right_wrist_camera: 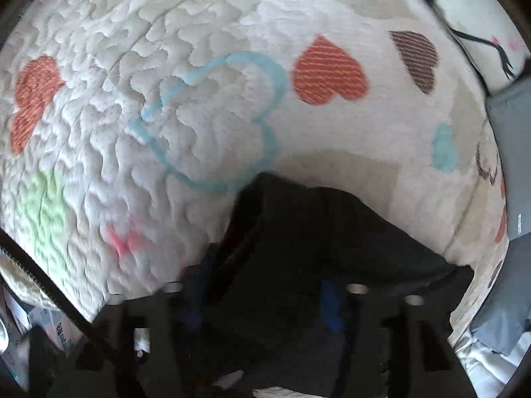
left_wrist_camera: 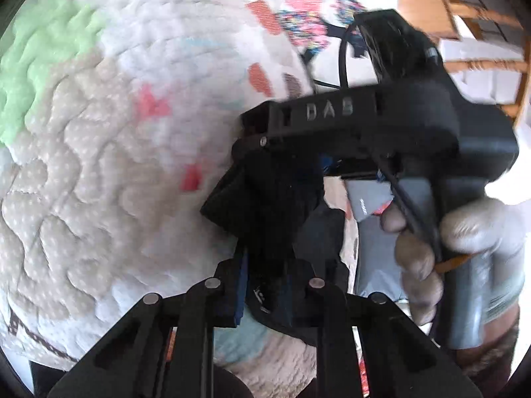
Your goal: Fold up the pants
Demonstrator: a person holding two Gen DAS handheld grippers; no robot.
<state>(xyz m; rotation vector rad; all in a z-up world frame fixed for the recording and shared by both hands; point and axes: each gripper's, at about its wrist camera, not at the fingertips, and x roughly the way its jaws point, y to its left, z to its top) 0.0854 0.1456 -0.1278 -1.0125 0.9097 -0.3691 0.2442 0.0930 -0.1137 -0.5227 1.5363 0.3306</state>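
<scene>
The dark pants (left_wrist_camera: 265,199) hang bunched above a white quilted bedspread with coloured hearts (left_wrist_camera: 99,165). My left gripper (left_wrist_camera: 264,285) is shut on the pants fabric, which fills the gap between its blue-padded fingers. The right gripper's black body, marked DAS, shows in the left wrist view (left_wrist_camera: 381,122), held by a gloved hand, close above and to the right. In the right wrist view my right gripper (right_wrist_camera: 265,301) is shut on the pants (right_wrist_camera: 315,232), whose dark cloth drapes over its fingers and hides the tips. The picture is motion-blurred.
The bedspread (right_wrist_camera: 199,99) spreads to the left and ahead. A grey cloth item (right_wrist_camera: 507,132) lies at the bed's right edge. A wooden shelf unit (left_wrist_camera: 481,33) stands beyond the bed. Papers and a black strap (right_wrist_camera: 43,285) lie at lower left.
</scene>
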